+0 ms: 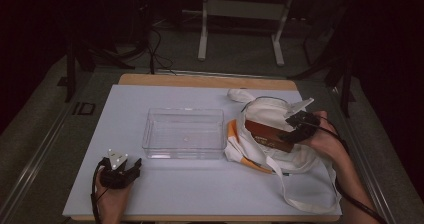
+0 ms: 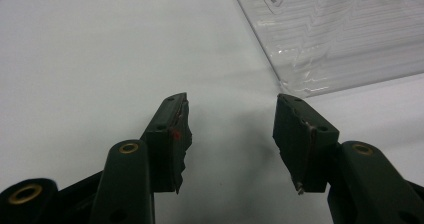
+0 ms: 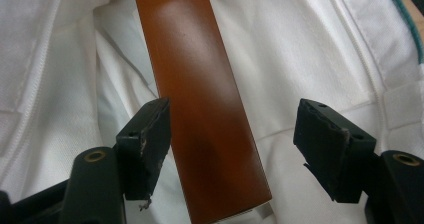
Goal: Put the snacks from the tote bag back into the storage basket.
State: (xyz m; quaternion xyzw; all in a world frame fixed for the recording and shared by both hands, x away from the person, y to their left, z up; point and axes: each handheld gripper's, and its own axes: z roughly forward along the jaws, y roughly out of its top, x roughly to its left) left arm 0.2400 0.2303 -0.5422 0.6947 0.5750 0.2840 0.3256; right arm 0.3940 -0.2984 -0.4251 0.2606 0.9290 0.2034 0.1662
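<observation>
While my left gripper (image 1: 131, 167) idles spread at lower left, I have my right gripper (image 3: 235, 149), fingers wide, straddling the brown box (image 3: 200, 104) on the white bag (image 1: 270, 111), centre-right; closing comes next, I judge.

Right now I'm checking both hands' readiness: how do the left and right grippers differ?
The left gripper rests near the table's front edge over bare white mat, beside the clear bin; the right gripper is over the white bag. The left gripper's jaws have nothing between them; the right gripper's straddle a brown box, unclosed. Both are open.
</observation>
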